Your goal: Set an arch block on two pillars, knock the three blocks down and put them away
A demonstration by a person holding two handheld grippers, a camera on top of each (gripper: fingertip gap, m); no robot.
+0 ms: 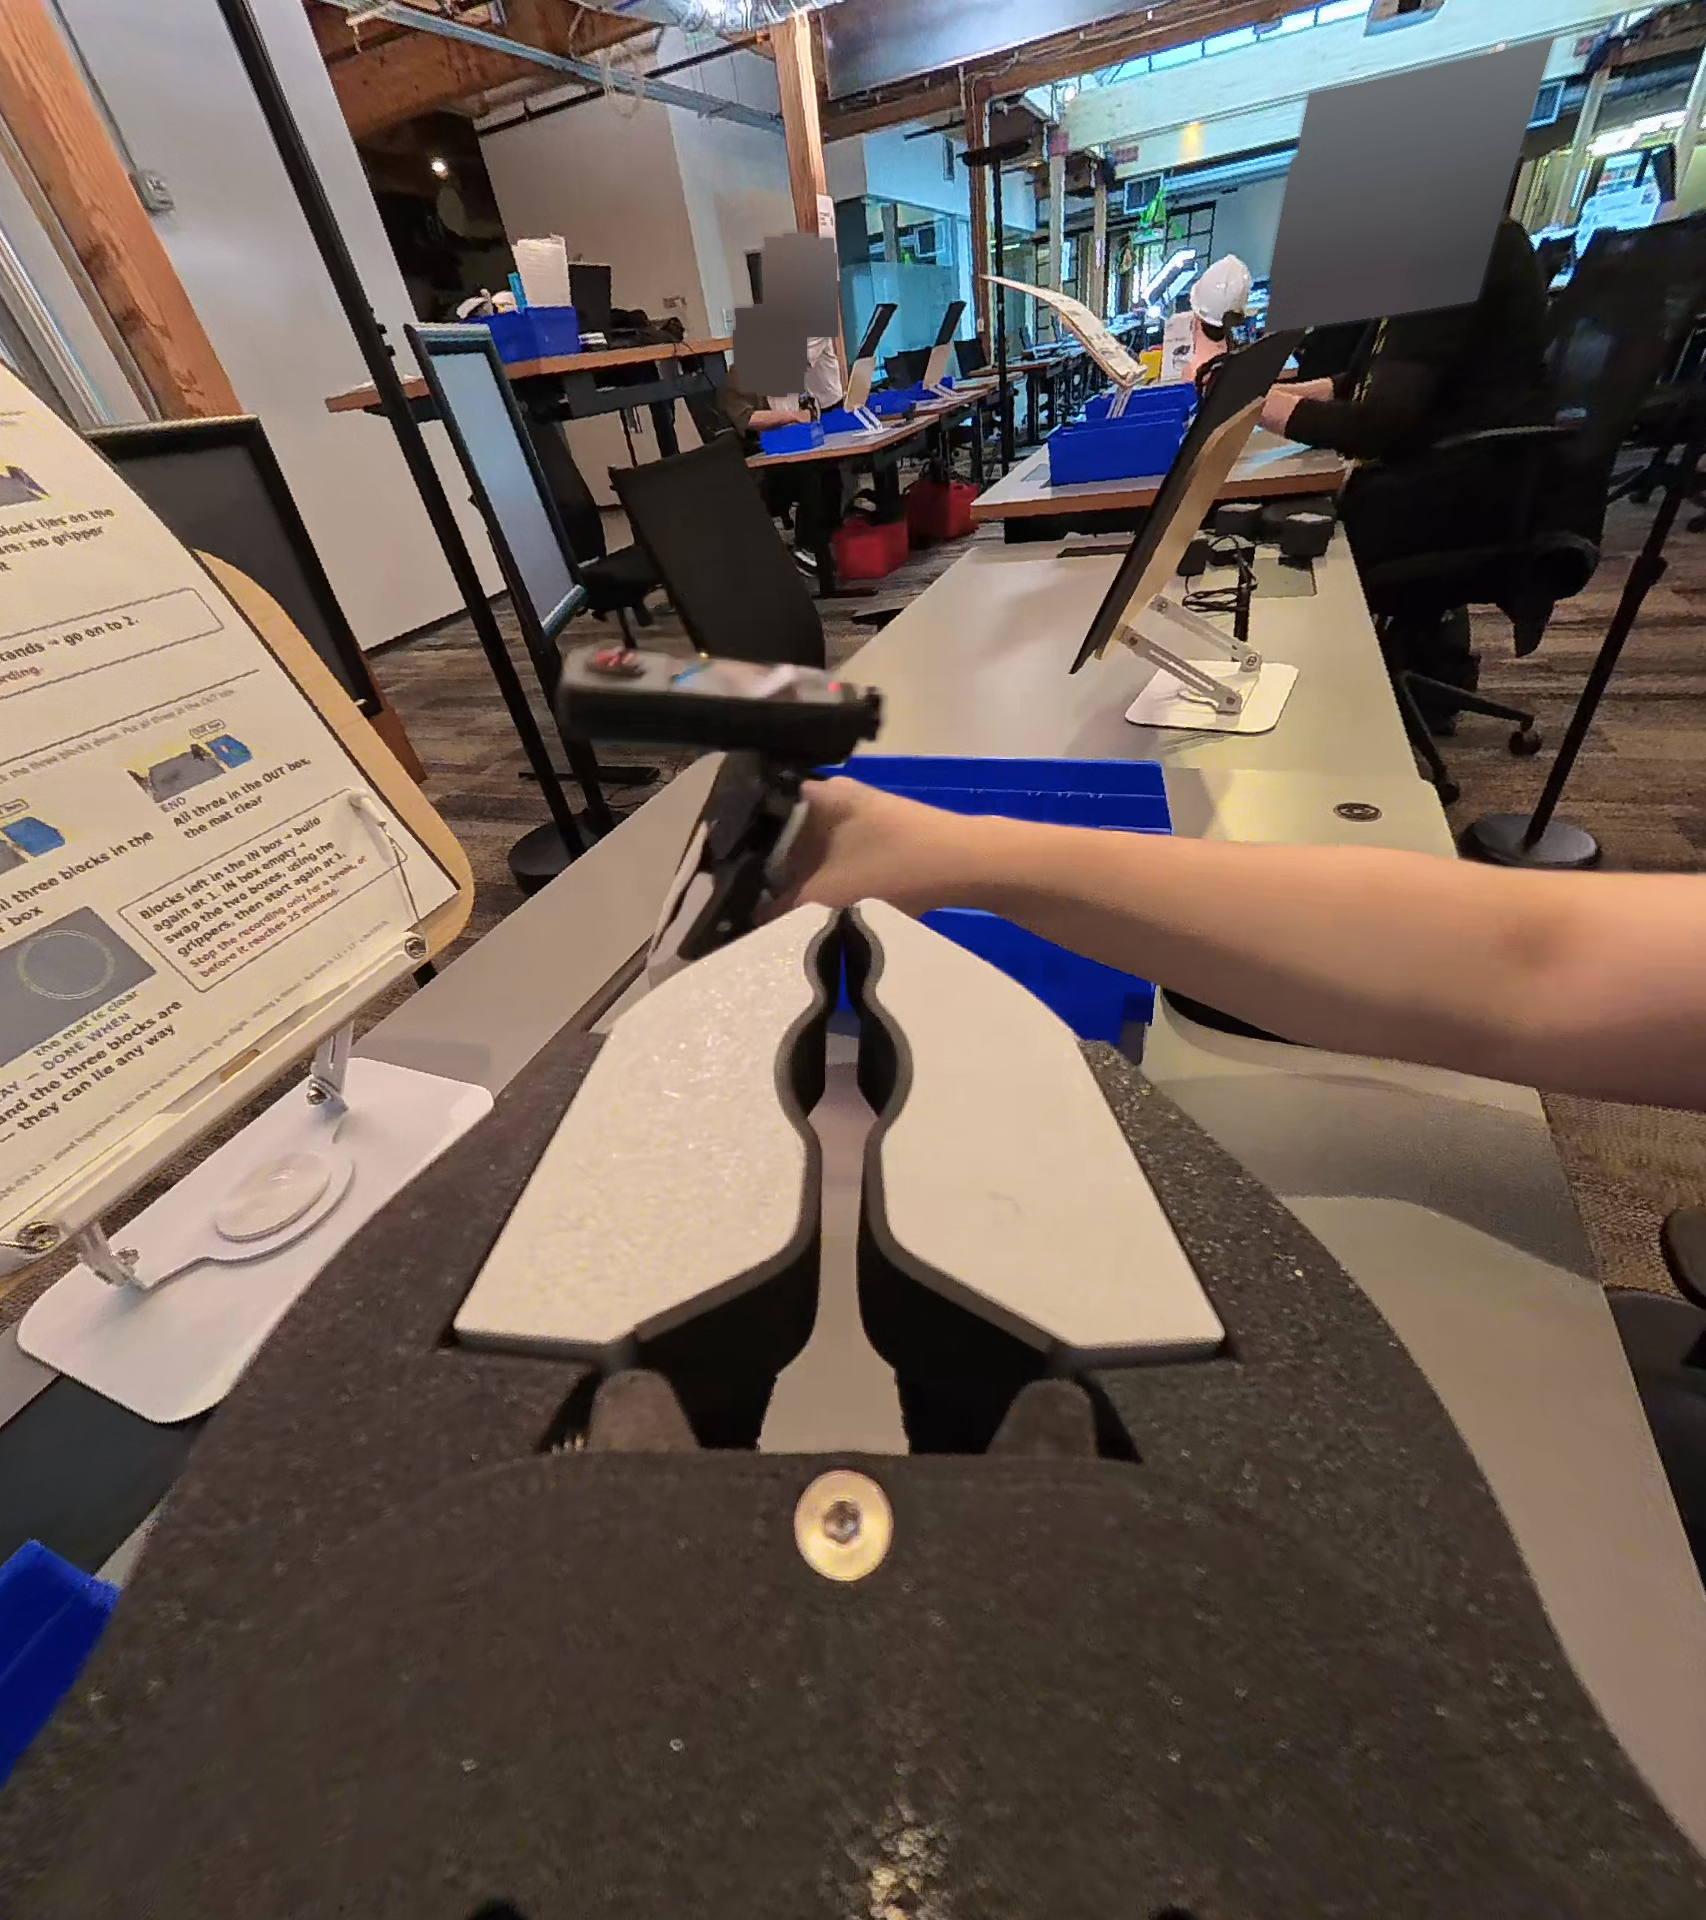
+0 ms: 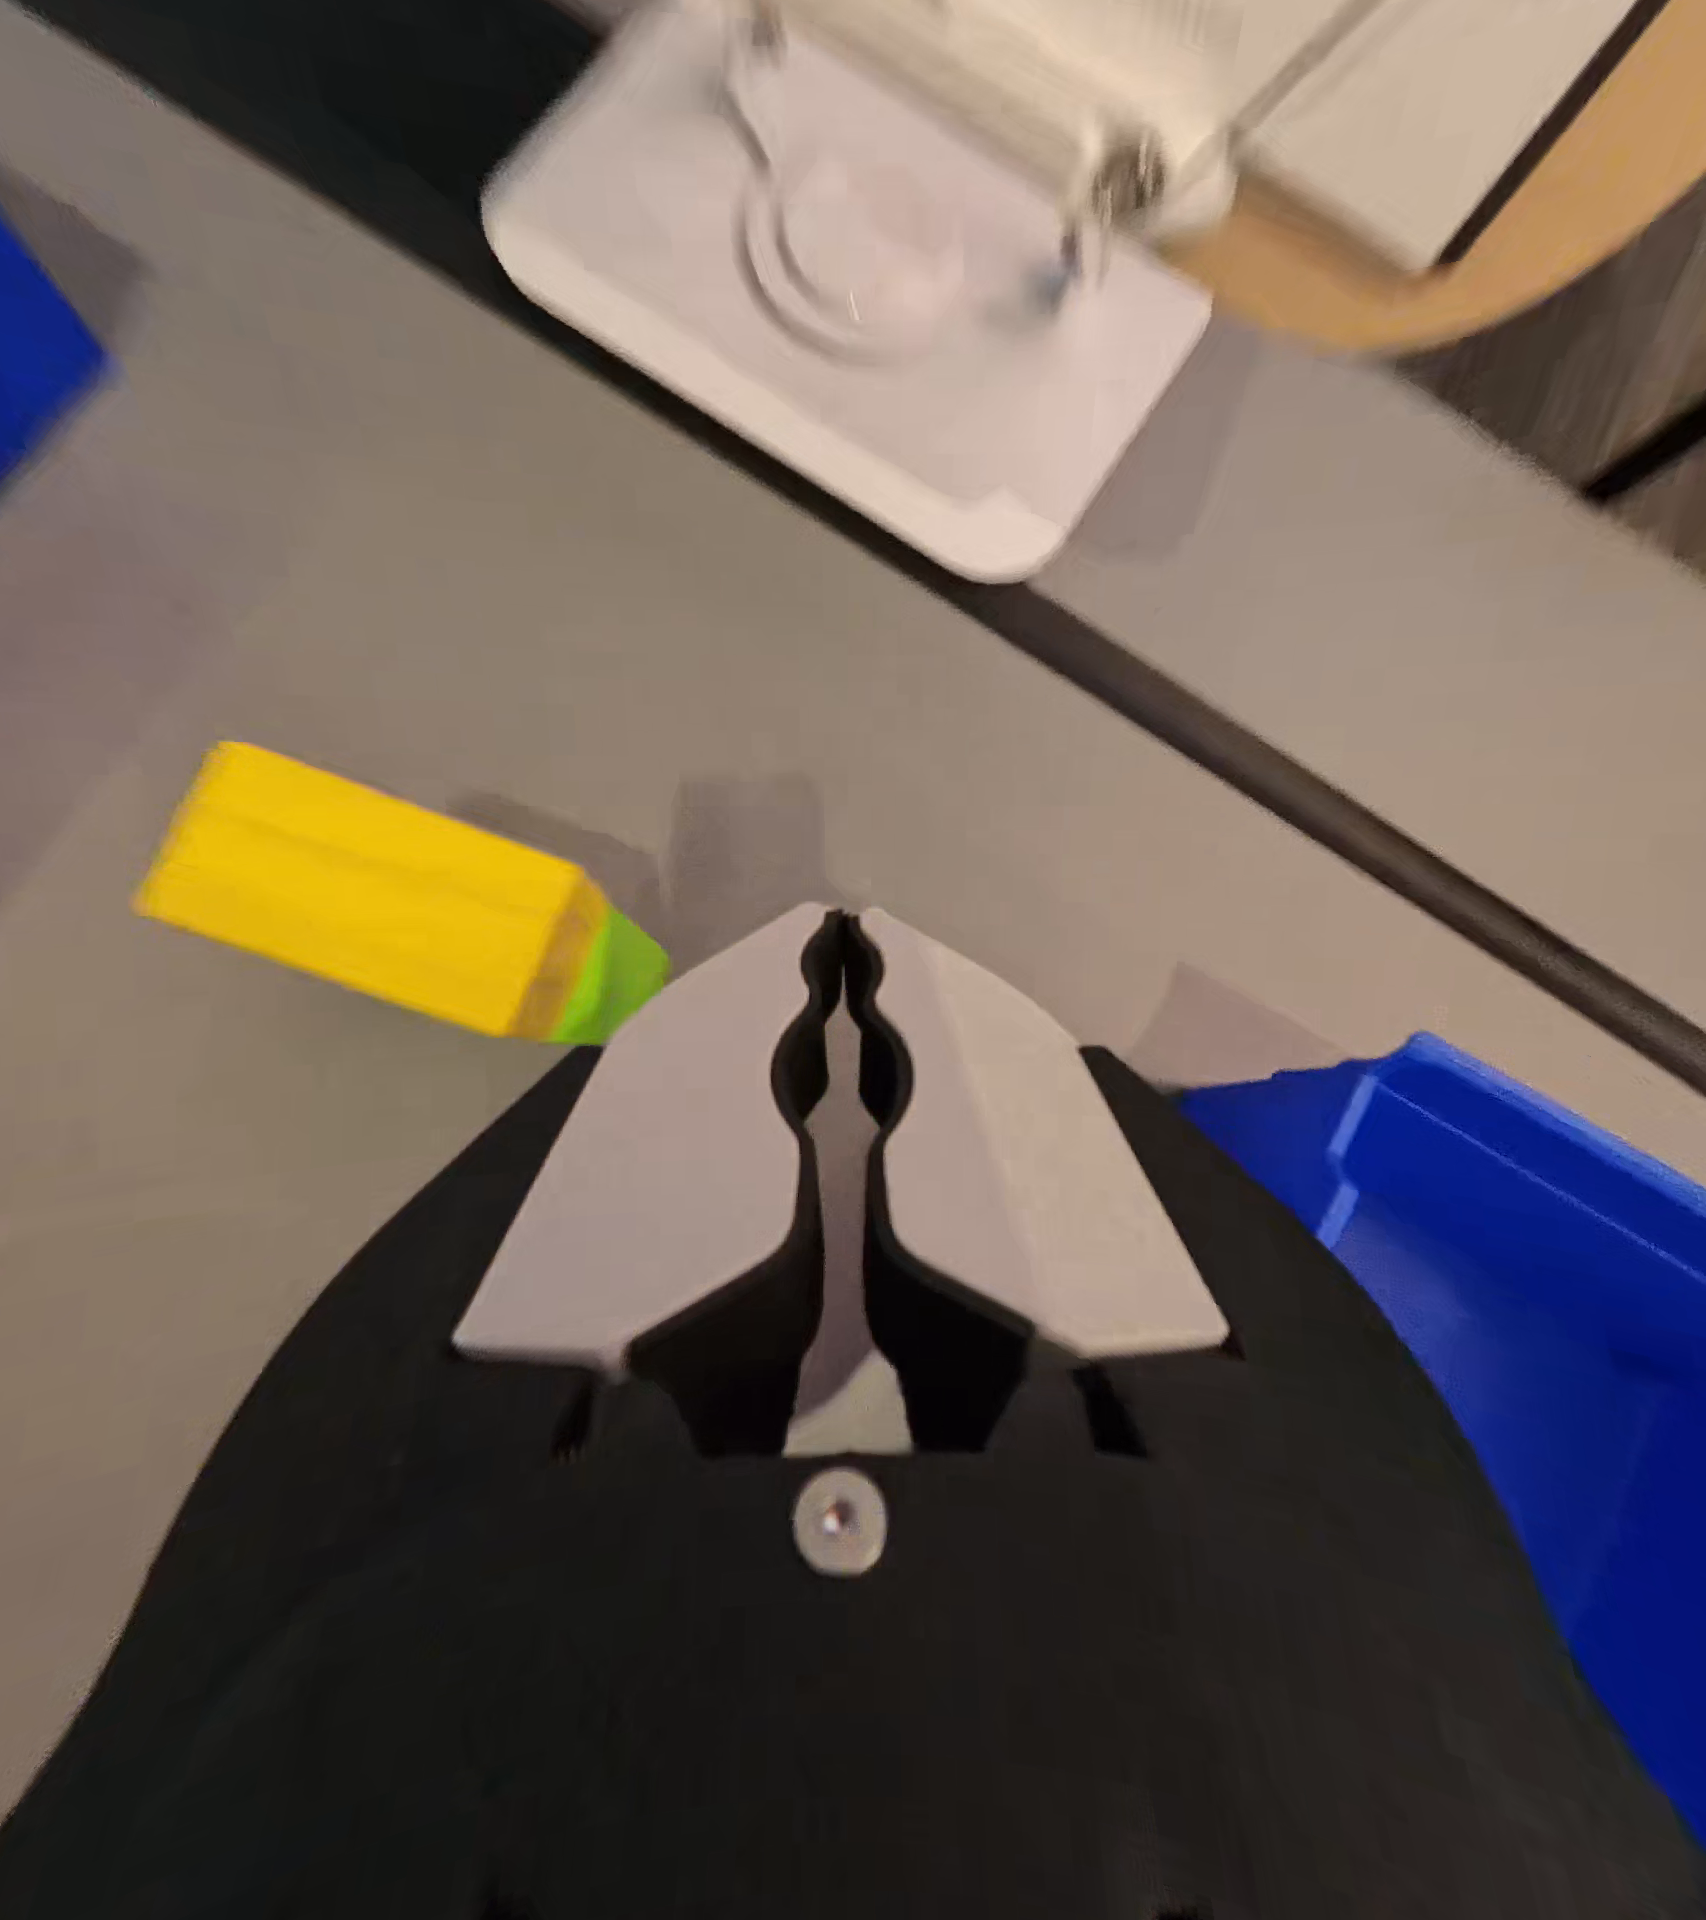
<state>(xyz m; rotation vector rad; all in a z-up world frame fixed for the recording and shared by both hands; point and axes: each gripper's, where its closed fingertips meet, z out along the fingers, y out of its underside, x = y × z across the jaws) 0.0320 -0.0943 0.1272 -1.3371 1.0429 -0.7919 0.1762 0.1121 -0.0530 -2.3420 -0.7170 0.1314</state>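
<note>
Lying flat on the grey table (image 2: 361, 540), the yellow block (image 2: 361, 914) sits just left of the right gripper (image 2: 844, 920), whose fingertips meet, long axis slanting toward those tips, a green block (image 2: 620, 987) at its near end. The left gripper (image 1: 844, 920) is closed too, holding nothing.

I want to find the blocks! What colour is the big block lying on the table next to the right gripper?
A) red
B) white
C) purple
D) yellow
D: the right wrist view shows a yellow block lying flat on the grey table, just left of the shut right gripper, with a green block at its end.
</note>
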